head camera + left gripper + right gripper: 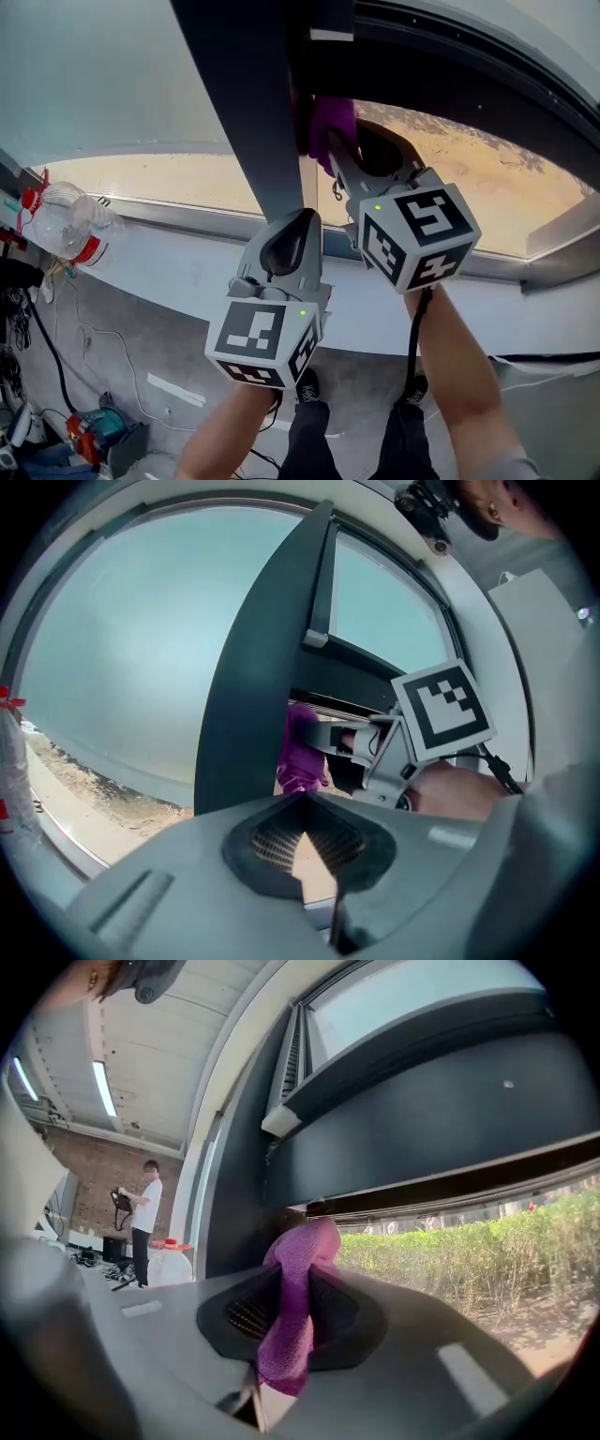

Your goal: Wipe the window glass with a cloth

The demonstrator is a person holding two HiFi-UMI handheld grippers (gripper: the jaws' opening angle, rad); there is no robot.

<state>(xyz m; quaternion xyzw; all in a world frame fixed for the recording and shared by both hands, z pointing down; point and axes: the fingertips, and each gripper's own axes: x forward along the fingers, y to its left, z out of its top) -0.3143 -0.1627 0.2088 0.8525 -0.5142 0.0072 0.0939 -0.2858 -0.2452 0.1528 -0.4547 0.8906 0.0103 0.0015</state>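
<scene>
While the purple cloth [309, 1241] is soft, light and floppy, the right gripper [292, 1283] is clamped on its bunched middle, which looks the best hold, up by the window glass [450, 178] beside the dark frame post [253, 103], left gripper [302, 803] closed, empty.

Dark frame post [246, 103] bars leftward travel; pane [469, 169] beside it unobstructed.
</scene>
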